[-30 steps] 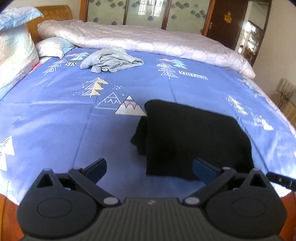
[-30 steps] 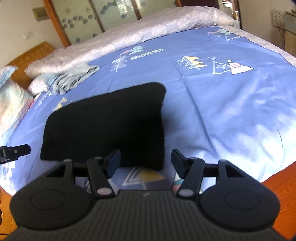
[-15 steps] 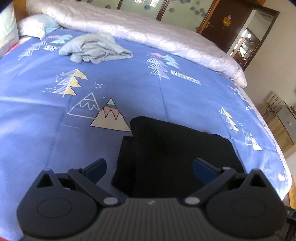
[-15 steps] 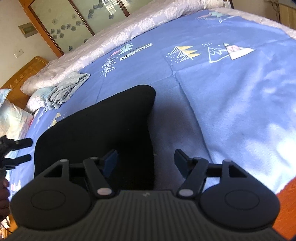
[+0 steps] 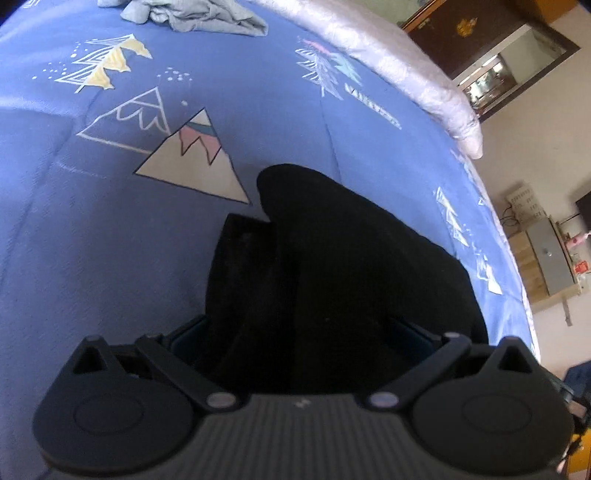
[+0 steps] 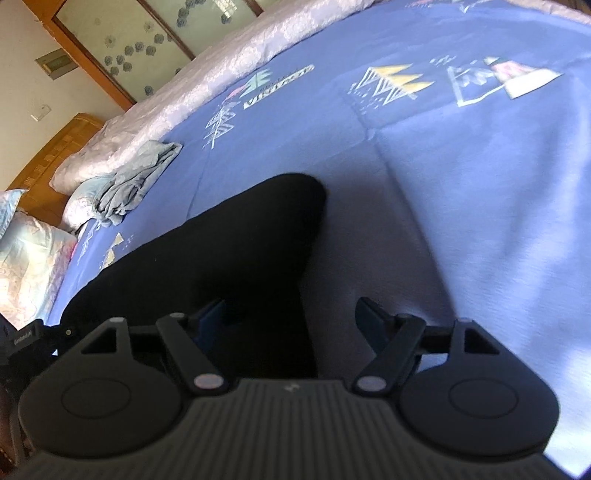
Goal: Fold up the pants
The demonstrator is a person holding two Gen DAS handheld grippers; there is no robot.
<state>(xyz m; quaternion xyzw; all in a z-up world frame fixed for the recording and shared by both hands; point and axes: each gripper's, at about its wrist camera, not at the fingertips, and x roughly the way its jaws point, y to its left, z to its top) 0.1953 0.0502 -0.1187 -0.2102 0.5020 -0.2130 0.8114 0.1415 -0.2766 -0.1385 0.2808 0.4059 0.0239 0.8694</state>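
The black pants (image 5: pixel 351 273) lie folded on the blue bedspread (image 5: pixel 110 229), with a lower layer sticking out at the left edge. My left gripper (image 5: pixel 295 332) is open, low over the near left end of the pants, its fingers straddling the cloth. My right gripper (image 6: pixel 291 317) is open over the near right end of the pants (image 6: pixel 221 254); its left finger (image 6: pixel 210 317) is over the cloth and its right finger (image 6: pixel 373 321) over bare bedspread. Neither holds anything.
A crumpled grey garment (image 5: pixel 199 14) lies at the far side of the bed, also in the right wrist view (image 6: pixel 136 181). A pale quilt (image 6: pixel 258 48) runs along the far edge. Pillows (image 6: pixel 29 258) lie at the headboard. A cabinet (image 5: pixel 546 266) stands beside the bed.
Both grippers have moved forward and down onto the near ends of the folded pants. The jaws have stayed open. The pants have not moved.
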